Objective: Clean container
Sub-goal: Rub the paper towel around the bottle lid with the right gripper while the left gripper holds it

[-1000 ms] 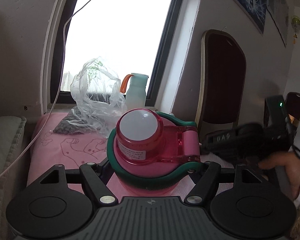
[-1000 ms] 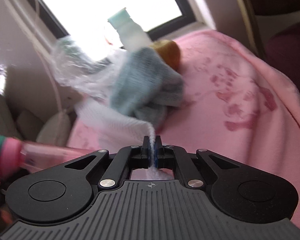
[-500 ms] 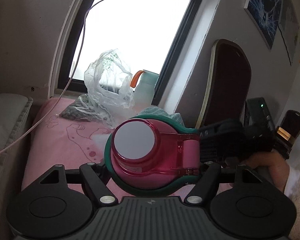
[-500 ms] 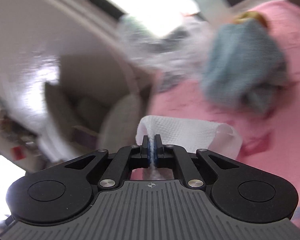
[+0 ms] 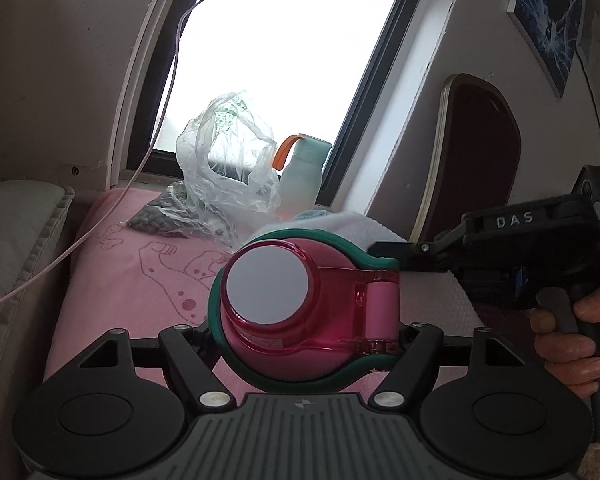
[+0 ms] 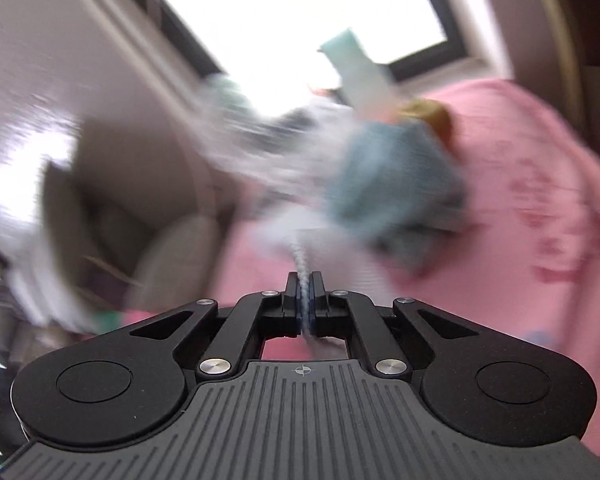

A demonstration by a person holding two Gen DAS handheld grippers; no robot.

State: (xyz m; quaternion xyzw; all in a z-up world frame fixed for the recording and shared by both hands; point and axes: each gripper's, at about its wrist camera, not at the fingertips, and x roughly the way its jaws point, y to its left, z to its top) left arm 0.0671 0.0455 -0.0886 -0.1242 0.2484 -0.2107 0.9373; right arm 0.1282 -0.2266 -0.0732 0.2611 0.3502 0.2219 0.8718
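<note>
My left gripper (image 5: 306, 340) is shut on a pink bottle (image 5: 300, 320) with a green band and a hinged pink lid, seen lid-on, held above the pink cloth. My right gripper (image 6: 305, 294) is shut on a white paper towel (image 6: 300, 240); the right wrist view is blurred by motion. In the left wrist view the right gripper (image 5: 384, 252) reaches in from the right, close behind the bottle's lid hinge, and the paper towel (image 5: 356, 224) shows just beyond the bottle.
A pink cloth (image 5: 140, 264) covers the surface. A clear plastic bag (image 5: 224, 176) and a pale green jug (image 5: 302, 176) stand by the window. A blue-grey rag (image 6: 392, 184) lies on the cloth. A dark chair back (image 5: 472, 156) stands at the right.
My left gripper has tilted the bottle's lid end further toward the camera. My right gripper has swung back with the paper towel and now sits right behind the bottle.
</note>
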